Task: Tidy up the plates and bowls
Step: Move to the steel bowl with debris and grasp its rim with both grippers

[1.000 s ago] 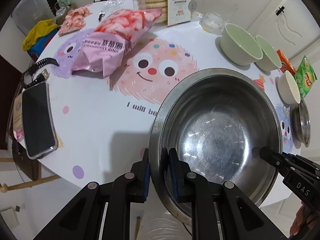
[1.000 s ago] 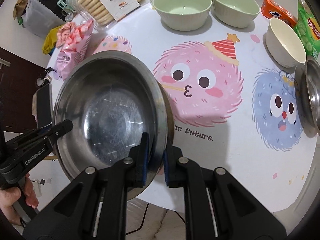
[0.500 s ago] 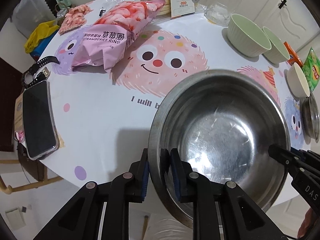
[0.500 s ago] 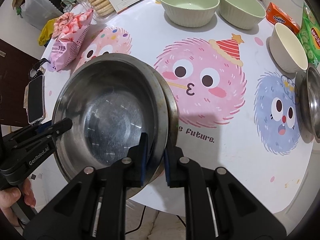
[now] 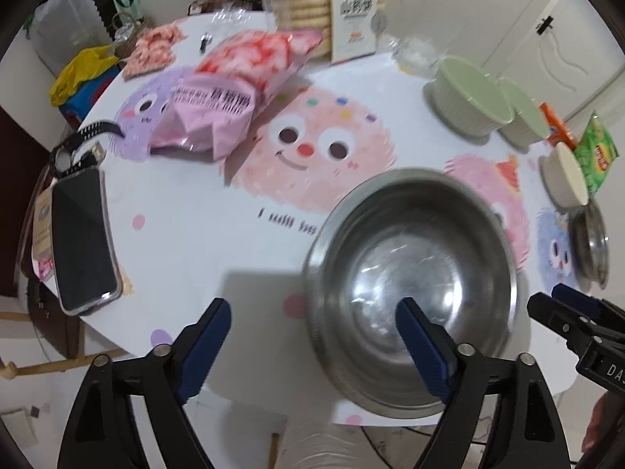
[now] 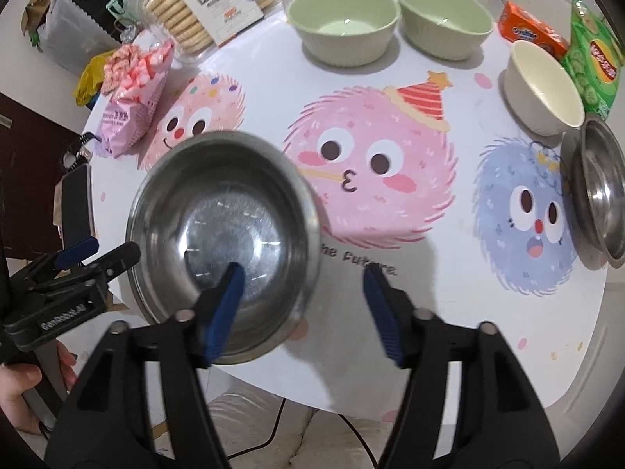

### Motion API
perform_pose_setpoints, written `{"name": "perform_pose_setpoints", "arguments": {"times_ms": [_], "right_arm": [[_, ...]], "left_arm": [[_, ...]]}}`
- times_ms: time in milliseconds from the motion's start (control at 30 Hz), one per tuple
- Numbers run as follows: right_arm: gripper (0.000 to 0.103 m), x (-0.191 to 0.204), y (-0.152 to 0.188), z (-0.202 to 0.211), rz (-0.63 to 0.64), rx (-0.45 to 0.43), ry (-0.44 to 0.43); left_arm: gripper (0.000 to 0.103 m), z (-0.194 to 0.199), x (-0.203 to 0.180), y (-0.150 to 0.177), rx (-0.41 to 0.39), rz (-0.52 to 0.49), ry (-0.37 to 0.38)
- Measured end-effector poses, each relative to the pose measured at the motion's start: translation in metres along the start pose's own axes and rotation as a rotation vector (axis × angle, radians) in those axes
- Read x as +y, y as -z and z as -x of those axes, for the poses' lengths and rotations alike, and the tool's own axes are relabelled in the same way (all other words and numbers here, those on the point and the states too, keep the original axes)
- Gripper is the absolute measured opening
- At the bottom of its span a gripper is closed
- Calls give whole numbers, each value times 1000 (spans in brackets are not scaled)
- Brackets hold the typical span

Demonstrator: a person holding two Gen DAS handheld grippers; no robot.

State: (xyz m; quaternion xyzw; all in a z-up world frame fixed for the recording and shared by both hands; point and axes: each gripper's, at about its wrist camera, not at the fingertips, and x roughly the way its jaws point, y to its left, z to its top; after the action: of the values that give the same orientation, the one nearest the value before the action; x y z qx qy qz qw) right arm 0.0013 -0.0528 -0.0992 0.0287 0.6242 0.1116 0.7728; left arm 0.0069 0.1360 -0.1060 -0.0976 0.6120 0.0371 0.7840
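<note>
A large steel bowl lies on the cartoon-print table close to its front edge, slightly blurred. My left gripper straddles the bowl's left rim, jaws opening, pads clear of the metal. At the opposite rim my right gripper is opening too, one finger above the bowl's inside and one outside, touching nothing. Each gripper shows in the other's view: right gripper, left gripper. Two green bowls, a cream bowl and a small steel bowl stand at the back and right.
A phone lies at the table's left edge beside a pink snack bag. A biscuit box stands at the back. An orange box and a green chip bag sit at the far right. A person's hand holds the left gripper.
Both grippers were shut on the large steel bowl's rim; now both jaws have sprung wide and released it. The bowl looks smaller and lower, down on the table.
</note>
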Motion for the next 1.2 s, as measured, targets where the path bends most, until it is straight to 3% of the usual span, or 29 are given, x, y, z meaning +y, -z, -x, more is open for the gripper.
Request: {"name": "perform_pose_setpoints", "arguments": {"times_ms": [33, 133, 167, 433, 767, 1000, 1200], "right_arm": [[80, -4, 0, 3, -9, -3, -4], [102, -25, 2, 20, -50, -37, -10], [103, -34, 3, 27, -66, -57, -2], [103, -138, 22, 84, -284, -179, 69], [103, -256, 46, 114, -435, -203, 130], [103, -313, 48, 114, -471, -190, 145], [103, -354, 42, 105, -488, -174, 147]], "left_arm": [[103, 4, -6, -2, -10, -10, 10], [103, 12, -25, -8, -32, -47, 40], [103, 14, -37, -11, -37, -71, 53], [103, 15, -133, -20, -21, -241, 154], [103, -10, -288, -18, 50, -394, 234], [103, -33, -355, -11, 73, -390, 230], [103, -53, -379, -18, 76, -288, 204]]}}
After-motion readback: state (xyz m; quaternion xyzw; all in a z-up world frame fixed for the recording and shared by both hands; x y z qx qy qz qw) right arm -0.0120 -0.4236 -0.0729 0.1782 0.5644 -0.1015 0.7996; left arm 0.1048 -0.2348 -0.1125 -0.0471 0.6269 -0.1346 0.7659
